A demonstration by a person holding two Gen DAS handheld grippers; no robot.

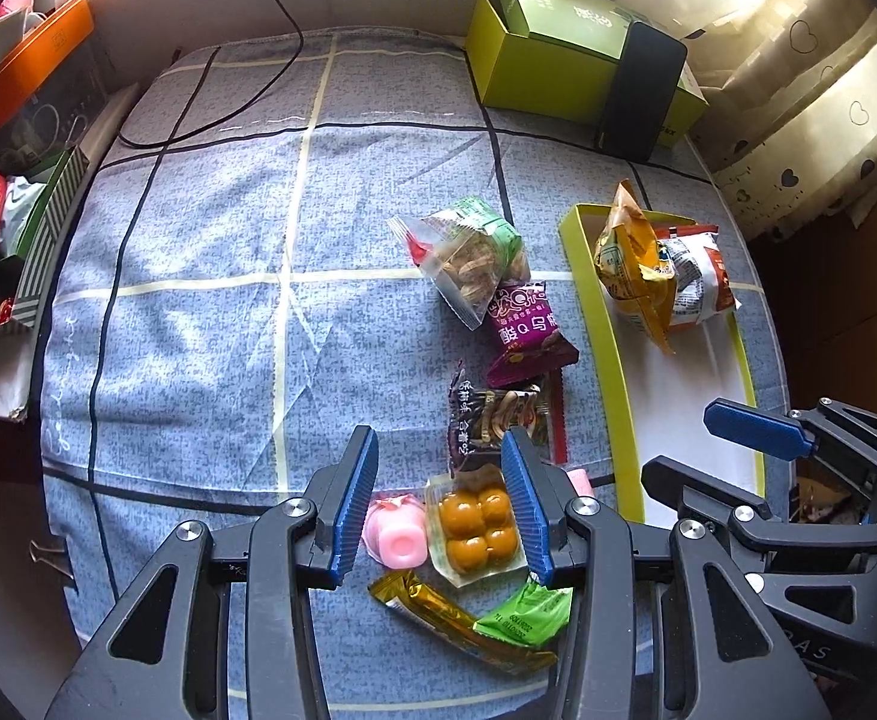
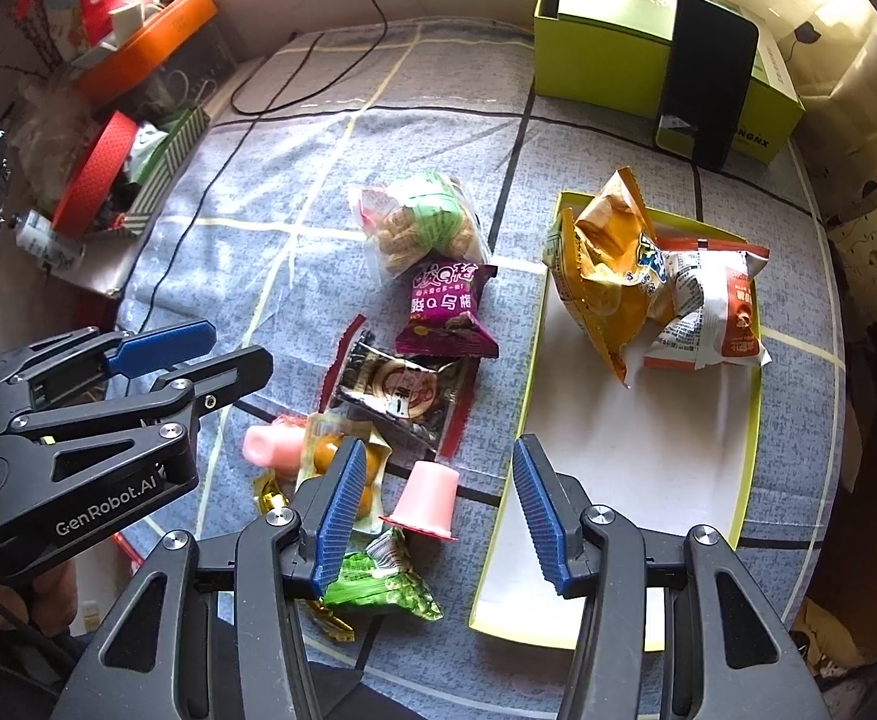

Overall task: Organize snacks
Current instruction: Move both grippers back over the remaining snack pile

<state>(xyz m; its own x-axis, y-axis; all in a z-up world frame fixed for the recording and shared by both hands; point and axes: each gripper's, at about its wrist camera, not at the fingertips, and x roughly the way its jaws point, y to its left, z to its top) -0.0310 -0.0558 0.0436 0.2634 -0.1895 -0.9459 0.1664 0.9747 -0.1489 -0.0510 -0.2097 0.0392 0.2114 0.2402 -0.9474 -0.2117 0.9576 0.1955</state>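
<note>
A: Far left first: left tool [image 1: 438, 504] pointing steeply down over the blue checked cloth [image 1: 198, 276], jaws part-open, nothing gripped. Directly beneath, side by side: pink jelly cup [image 1: 395, 540] on its side, then clear pack of four brown balls [image 1: 475, 525].

B: Just nearer than those, gold stick pack [image 1: 432, 606], long axis slanting down to the right, ending at a small green packet [image 1: 525, 612].

A: Moving right: dark snack bag [image 2: 405, 396], purple bag [image 2: 447, 315] and clear bag of nuts [image 2: 417, 228], strung in a line away from the tools.

B: Second pink jelly cup [image 2: 426, 501] upside down, between the right tool [image 2: 438, 507] fingers from this angle. Jaws wide, empty, not touching it.

A: Right again: yellow-rimmed tray [image 2: 744, 480], just beside that cup. Orange bag [image 2: 603, 276] and white-and-red bag [image 2: 708, 312] already at its far end; near end bare.

B: Likely call: upside-down cup for the right tool, nearest and straight below, tray a short hop to the right. Fallen cup and ball pack closer to the left tool.
</note>
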